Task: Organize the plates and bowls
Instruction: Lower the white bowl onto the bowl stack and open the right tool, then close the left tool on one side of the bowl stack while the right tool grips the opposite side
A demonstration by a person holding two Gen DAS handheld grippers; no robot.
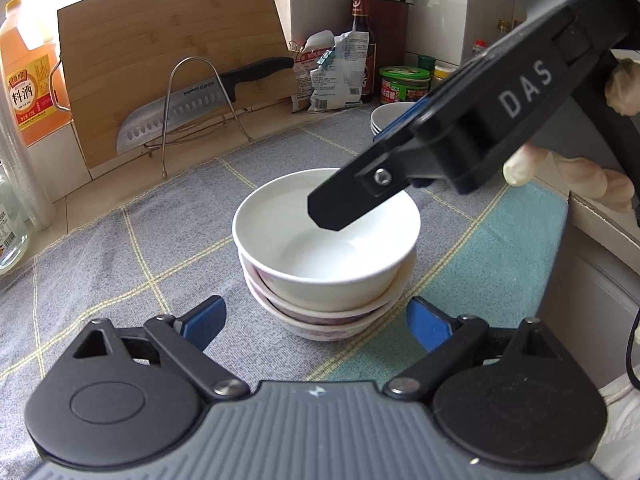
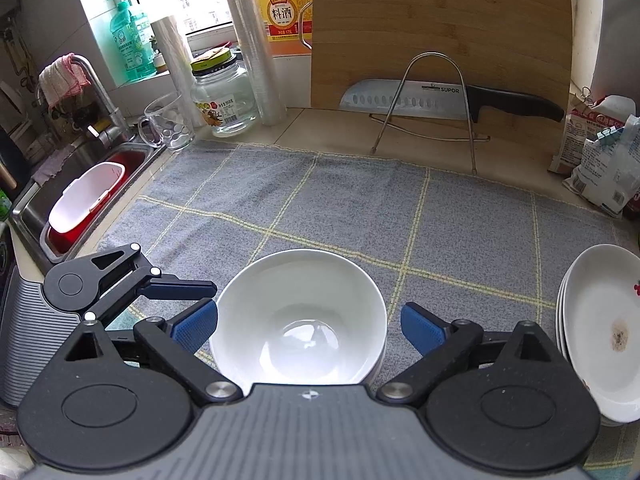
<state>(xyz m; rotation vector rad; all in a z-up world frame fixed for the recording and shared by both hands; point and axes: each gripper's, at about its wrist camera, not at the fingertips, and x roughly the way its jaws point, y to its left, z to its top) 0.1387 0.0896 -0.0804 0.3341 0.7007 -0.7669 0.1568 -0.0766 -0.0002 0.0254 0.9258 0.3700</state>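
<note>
A stack of three white bowls (image 1: pixel 326 256) stands on the grey checked cloth (image 1: pixel 120 248). My left gripper (image 1: pixel 316 320) is open, just in front of the stack, empty. My right gripper (image 2: pixel 308 324) is open, its blue pads on either side of the top bowl (image 2: pixel 298 320) without touching it. In the left wrist view the right gripper (image 1: pixel 404 160) hangs over the top bowl from the right. A stack of white plates (image 2: pixel 604 328) lies at the right on the cloth; the top one has a brown stain.
A bamboo cutting board (image 2: pixel 440 36) and a knife (image 2: pixel 440 98) in a wire rack stand at the back. Bottles, a jar (image 2: pixel 226 96) and a glass mug (image 2: pixel 168 120) line the back left. A sink (image 2: pixel 80 192) lies left. Food bags (image 2: pixel 600 160) sit right.
</note>
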